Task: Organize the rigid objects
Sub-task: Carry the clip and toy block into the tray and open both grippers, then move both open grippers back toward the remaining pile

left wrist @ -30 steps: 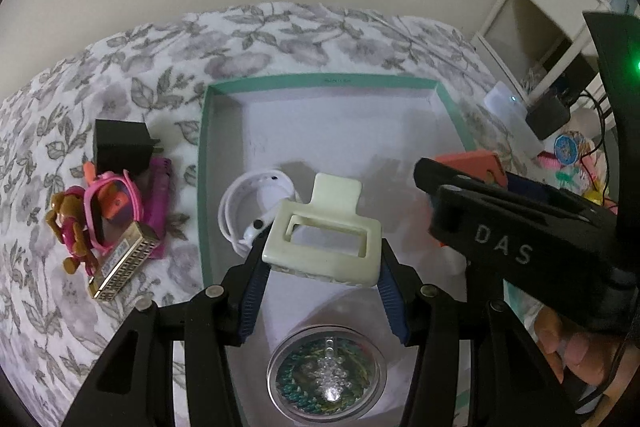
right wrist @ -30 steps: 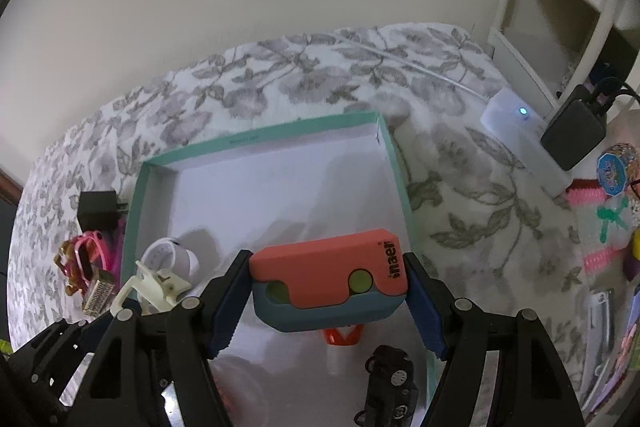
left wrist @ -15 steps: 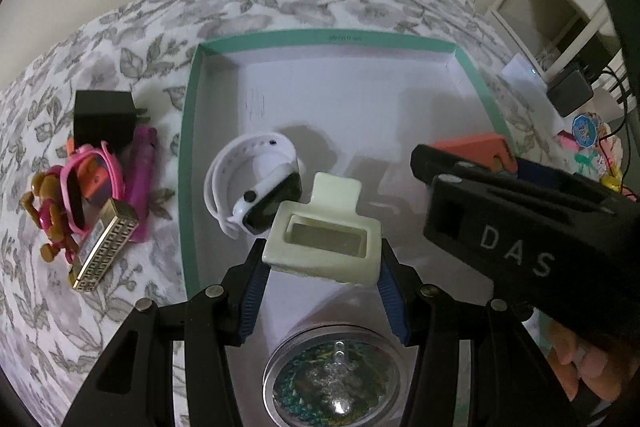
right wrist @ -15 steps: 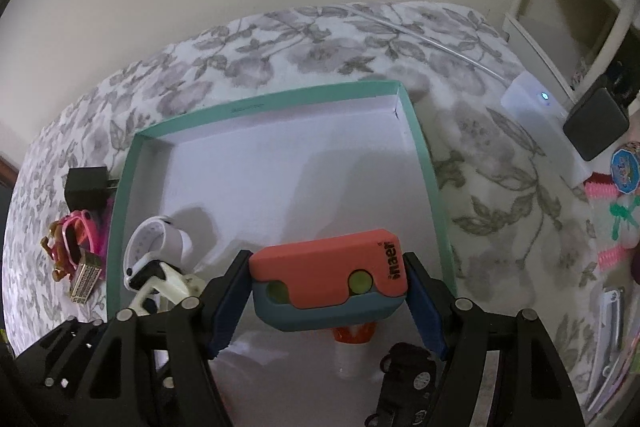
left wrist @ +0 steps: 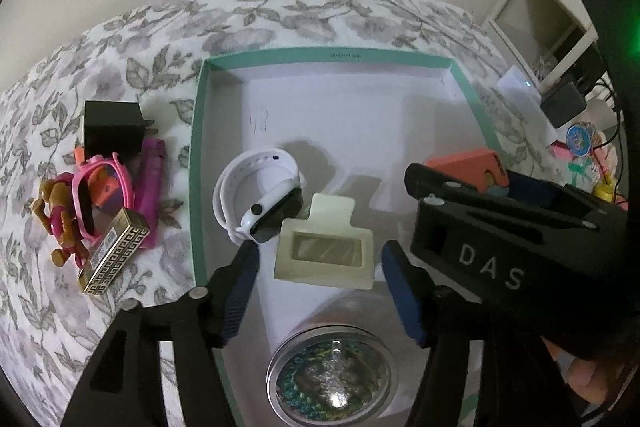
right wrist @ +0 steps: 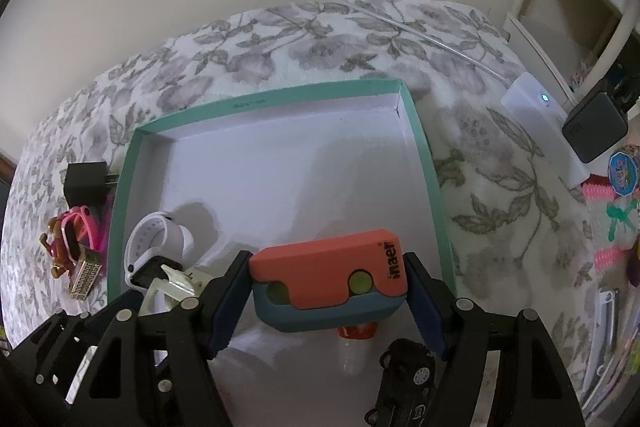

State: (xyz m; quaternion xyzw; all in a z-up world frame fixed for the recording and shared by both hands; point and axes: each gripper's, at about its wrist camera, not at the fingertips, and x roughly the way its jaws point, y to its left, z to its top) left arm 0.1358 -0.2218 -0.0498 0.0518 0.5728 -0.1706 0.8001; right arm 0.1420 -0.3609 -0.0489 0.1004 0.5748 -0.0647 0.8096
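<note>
I see the floral bedspread (left wrist: 280, 15) filling both views, with the teal-rimmed tray (left wrist: 194, 163) at centre. At 5 o'clock in the left wrist view my right gripper (right wrist: 327, 301) crosses in; its jaws are clenched on the orange-and-blue case (right wrist: 332, 279), held over the tray's near right part. My left gripper (left wrist: 320, 285) sits at 6 o'clock, jaws released, a gap on each side of the cream clip (left wrist: 326, 251), which lies flat on the tray floor between them. At 9 o'clock of the clip, touching or just beside it, is the white smartwatch (left wrist: 260, 191). At 6 o'clock is the round glass-topped tin (left wrist: 332, 375). Outside the tray at 9 o'clock lie a black plug (left wrist: 112, 129), pink glasses (left wrist: 100, 187) and a gold harmonica (left wrist: 114, 251). A black toy car (right wrist: 404, 375) shows at 5 o'clock in the right wrist view.
</note>
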